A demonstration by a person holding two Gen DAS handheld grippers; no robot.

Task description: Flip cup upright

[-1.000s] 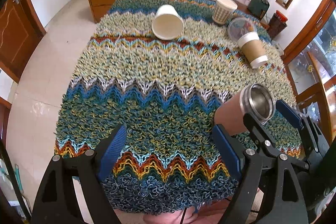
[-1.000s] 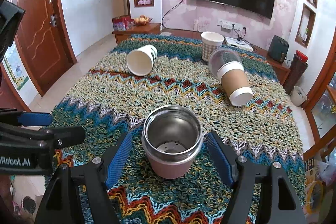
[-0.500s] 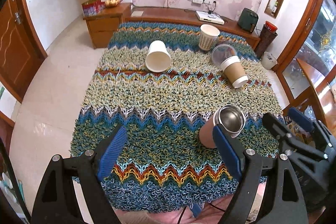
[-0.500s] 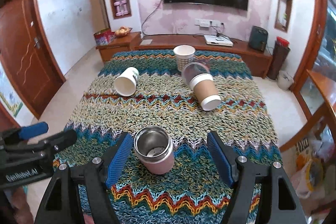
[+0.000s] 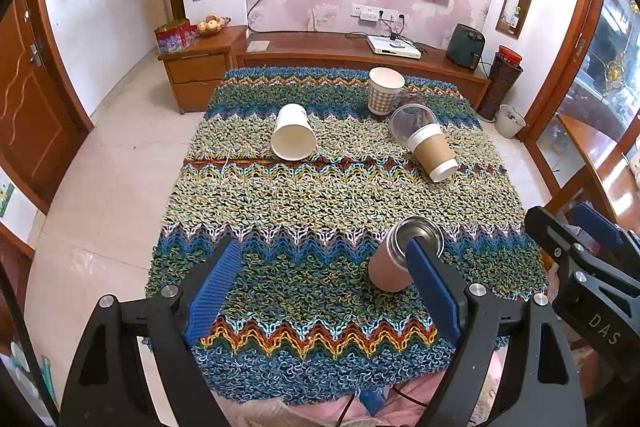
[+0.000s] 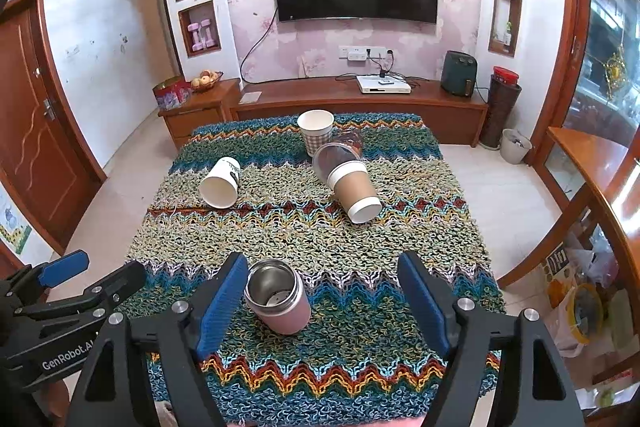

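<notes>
A pink steel-lined cup (image 6: 280, 303) stands upright near the front of the woven table cover (image 6: 320, 239); it also shows in the left wrist view (image 5: 400, 259). My right gripper (image 6: 322, 303) is open and empty, raised behind the cup, which sits by its left finger. My left gripper (image 5: 326, 291) is open and empty, raised over the front of the table. A white paper cup (image 6: 221, 183) lies on its side at the left. A brown paper cup (image 6: 354, 189) lies on its side with a clear plastic cup (image 6: 334, 155) behind it.
A checked paper cup (image 6: 315, 131) stands upright at the far edge. A wooden TV bench (image 6: 360, 99) runs behind the table, with a small cabinet (image 6: 192, 111) to its left. A wooden side table (image 6: 600, 163) stands to the right.
Both grippers have pulled back and up from the table. The pink cup, between the right fingers a second ago, now stands free and farther away.
</notes>
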